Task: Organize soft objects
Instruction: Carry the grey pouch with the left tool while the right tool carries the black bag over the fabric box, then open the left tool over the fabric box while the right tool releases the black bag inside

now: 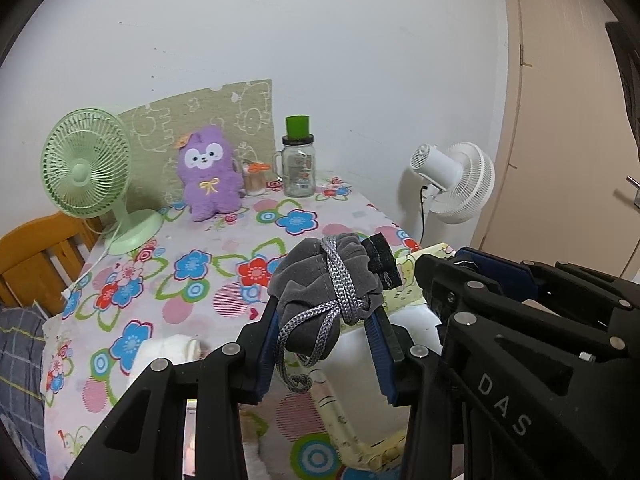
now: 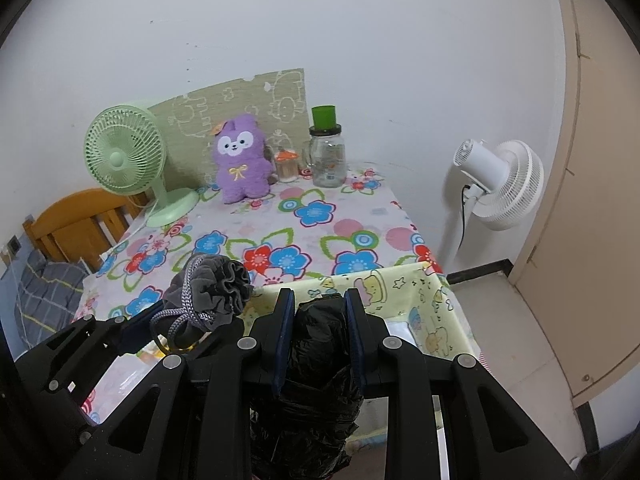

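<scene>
Between your left tongs [image 1: 324,320] sits the grey pouch [image 1: 324,280], clamped and lifted off the desk [image 1: 224,240]; your right tongs [image 2: 318,312] are closed on a black bag [image 2: 316,360]. Both hover side by side, tilted down over the yellow bin [image 2: 432,296] just below them, so you look midway: two soft things in hand, neither dropped yet. Beyond the tongs, the purple plush [image 1: 210,174] waits by the wall. What the bin already holds is hard to tell.

Left gripper [image 1: 324,320] jaws clamped; right gripper [image 2: 318,312] jaws clamped, alongside.
</scene>
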`<state>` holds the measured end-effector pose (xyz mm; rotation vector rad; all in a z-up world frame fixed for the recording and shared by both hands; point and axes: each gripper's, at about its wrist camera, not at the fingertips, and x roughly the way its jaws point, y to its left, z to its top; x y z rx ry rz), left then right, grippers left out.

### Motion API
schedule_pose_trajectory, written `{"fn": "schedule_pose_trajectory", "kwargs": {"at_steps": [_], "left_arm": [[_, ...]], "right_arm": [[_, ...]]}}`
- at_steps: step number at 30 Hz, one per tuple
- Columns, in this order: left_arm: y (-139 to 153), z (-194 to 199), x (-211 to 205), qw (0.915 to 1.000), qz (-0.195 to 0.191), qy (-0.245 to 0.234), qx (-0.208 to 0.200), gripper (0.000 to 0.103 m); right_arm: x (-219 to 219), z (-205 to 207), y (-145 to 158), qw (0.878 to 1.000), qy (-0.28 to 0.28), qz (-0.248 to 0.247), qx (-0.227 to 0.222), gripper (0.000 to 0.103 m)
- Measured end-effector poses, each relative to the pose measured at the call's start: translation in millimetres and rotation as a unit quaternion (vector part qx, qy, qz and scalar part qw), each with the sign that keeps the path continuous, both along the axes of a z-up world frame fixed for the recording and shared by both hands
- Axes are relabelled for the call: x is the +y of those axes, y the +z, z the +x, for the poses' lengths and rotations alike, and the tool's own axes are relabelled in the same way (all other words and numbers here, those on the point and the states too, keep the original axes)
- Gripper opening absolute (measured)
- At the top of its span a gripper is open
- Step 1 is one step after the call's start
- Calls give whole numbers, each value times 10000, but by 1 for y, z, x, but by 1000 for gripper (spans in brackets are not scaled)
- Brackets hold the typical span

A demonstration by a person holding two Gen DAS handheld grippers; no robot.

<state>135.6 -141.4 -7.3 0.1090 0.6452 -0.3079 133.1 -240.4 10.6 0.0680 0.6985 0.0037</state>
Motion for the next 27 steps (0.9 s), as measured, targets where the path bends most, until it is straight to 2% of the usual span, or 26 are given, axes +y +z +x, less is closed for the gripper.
{"fn": "schedule_pose_trajectory", "kwargs": {"at_steps": [24, 27], "left_arm": [[-41, 33, -32, 9983, 101, -147, 552, 44], [-46, 37, -34, 9978, 135, -167, 631, 46]], "right_arm": [[-43, 31, -33, 9983, -448, 111, 345, 28], [-46, 36, -40, 9977, -521, 103, 425, 33]]}}
